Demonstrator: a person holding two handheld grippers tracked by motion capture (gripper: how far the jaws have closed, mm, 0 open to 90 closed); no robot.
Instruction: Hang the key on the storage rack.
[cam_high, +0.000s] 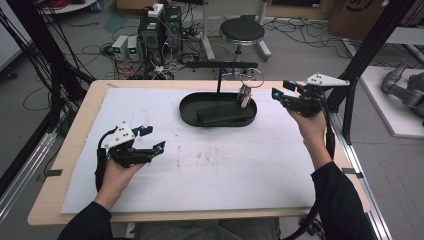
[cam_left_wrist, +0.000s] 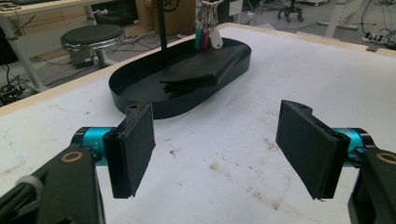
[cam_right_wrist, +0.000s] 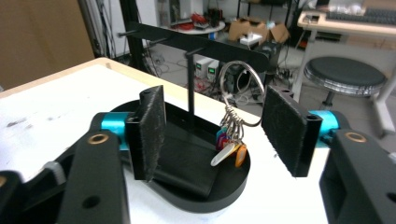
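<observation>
- In the high view, the left tool is at the lower left of the frame, low over the white tabletop. Its jaws stand wide with nothing between them, and it is well apart from the tray.
- The right tool is at the upper right of the frame, just beside the right end of the tray. Its jaws also stand wide and the pads press on nothing.
- The key ring hangs from a peg of the black rack above the tray. In the right gripper view it is in the middle, beyond the jaws and not between them. The keys hang down from it, just above the tray floor.
- A dark folded thing, maybe a wallet, lies flat inside the tray.
- Risk, as I judge it: the ring seems to sit near the end of its peg, so a small knock from the right tool could push it off.
- The rack stands on one thin post; a side hit could tip it or shift the tray.
- If the ring is swinging, the keys could pull it loose.
</observation>
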